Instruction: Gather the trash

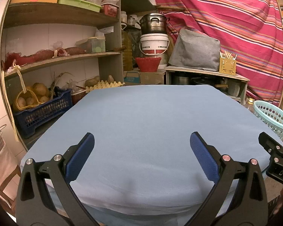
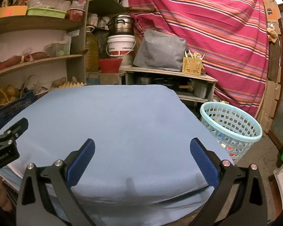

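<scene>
Right wrist view shows both grippers, right gripper (image 2: pixel 142 153) and left gripper (image 1: pixel 142 150), fingers spread and holding nothing over the bare blue worktop (image 2: pixel 113 116); no trash visible there, some seemingly already in the basket (image 2: pixel 234 130), so collection looks finished.

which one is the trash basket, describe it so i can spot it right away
Start from the table covered in light blue cloth in the middle of the room. On the floor at its right side, in front of the pink striped curtain, stands the trash basket. It is the only pale turquoise, round basket with holes all over its wall, unlike the dark blue crate by the shelves.
</scene>
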